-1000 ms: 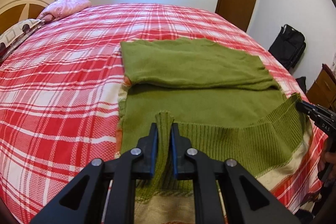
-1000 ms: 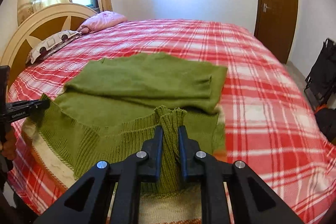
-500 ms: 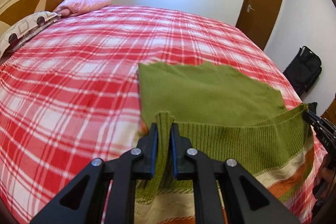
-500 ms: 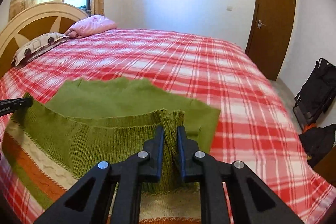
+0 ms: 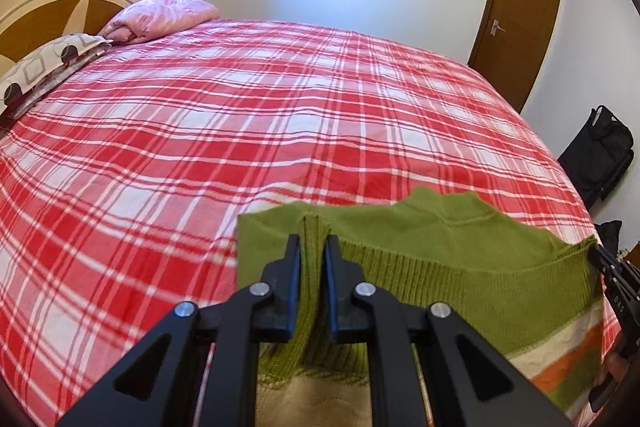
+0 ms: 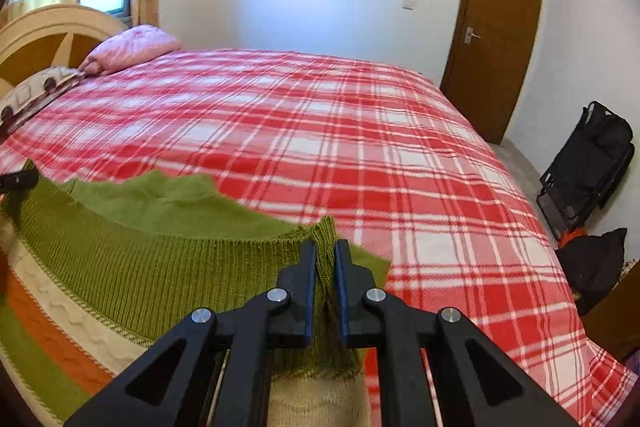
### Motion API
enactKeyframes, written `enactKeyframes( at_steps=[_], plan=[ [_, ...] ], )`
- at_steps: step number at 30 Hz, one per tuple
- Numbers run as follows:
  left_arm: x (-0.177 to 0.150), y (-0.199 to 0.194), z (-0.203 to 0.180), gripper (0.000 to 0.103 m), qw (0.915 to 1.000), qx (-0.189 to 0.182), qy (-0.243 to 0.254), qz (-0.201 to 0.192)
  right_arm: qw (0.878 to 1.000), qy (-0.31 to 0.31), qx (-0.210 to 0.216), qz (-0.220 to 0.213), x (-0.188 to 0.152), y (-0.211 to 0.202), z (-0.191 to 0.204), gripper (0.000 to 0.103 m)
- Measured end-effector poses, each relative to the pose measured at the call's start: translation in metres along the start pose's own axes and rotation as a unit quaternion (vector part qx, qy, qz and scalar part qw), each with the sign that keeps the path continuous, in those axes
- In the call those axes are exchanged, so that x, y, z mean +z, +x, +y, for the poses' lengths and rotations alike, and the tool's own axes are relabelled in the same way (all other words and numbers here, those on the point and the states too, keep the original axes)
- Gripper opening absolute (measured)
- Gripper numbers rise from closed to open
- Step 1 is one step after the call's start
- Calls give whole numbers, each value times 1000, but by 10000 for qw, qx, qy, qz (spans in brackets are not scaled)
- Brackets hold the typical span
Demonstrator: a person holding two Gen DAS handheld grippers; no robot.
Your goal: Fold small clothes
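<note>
On the bed [image 5: 200,147], red-and-white plaid cover, near edge: green knit sweater [image 5: 460,267] with cream and orange stripes, ribbed hem lifted off the cover, rest of it draped below and behind the hem. Far left by the headboard [image 5: 48,3]: patterned pillow [image 5: 40,71], then pink pillow [image 5: 160,13]. Left gripper [image 5: 313,247] clamped on the hem's left corner, ribbing bunched between the jaws. Hem runs taut to the right across to the right gripper [image 6: 325,255], clamped the same way on the opposite corner; its tip shows at the right edge of the left wrist view. Both corners held at similar height, hem band between them upright, cream stripe facing the cameras. Right of the bed: brown door [image 6: 492,35], closed, then a black bag [image 6: 588,163] against the wall on the floor.
</note>
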State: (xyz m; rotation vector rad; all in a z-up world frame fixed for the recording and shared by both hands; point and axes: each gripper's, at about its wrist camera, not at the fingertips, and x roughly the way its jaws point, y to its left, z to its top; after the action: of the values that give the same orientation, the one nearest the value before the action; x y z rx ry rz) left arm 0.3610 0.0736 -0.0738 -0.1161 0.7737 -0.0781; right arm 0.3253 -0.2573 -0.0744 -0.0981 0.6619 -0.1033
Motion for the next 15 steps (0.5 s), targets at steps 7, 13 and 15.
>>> enactKeyframes(
  at_steps=[7, 13, 15],
  plan=[
    [29, 26, 5, 12, 9990, 18, -452, 20, 9995, -125, -258, -99, 25, 34, 3, 8],
    [30, 71, -8, 12, 9979, 607, -164, 166, 9976, -358, -539, 247, 16, 77, 14, 8],
    [21, 90, -9, 12, 9960, 821, -92, 333, 9975, -380, -555, 236, 15, 78, 14, 8]
  ],
)
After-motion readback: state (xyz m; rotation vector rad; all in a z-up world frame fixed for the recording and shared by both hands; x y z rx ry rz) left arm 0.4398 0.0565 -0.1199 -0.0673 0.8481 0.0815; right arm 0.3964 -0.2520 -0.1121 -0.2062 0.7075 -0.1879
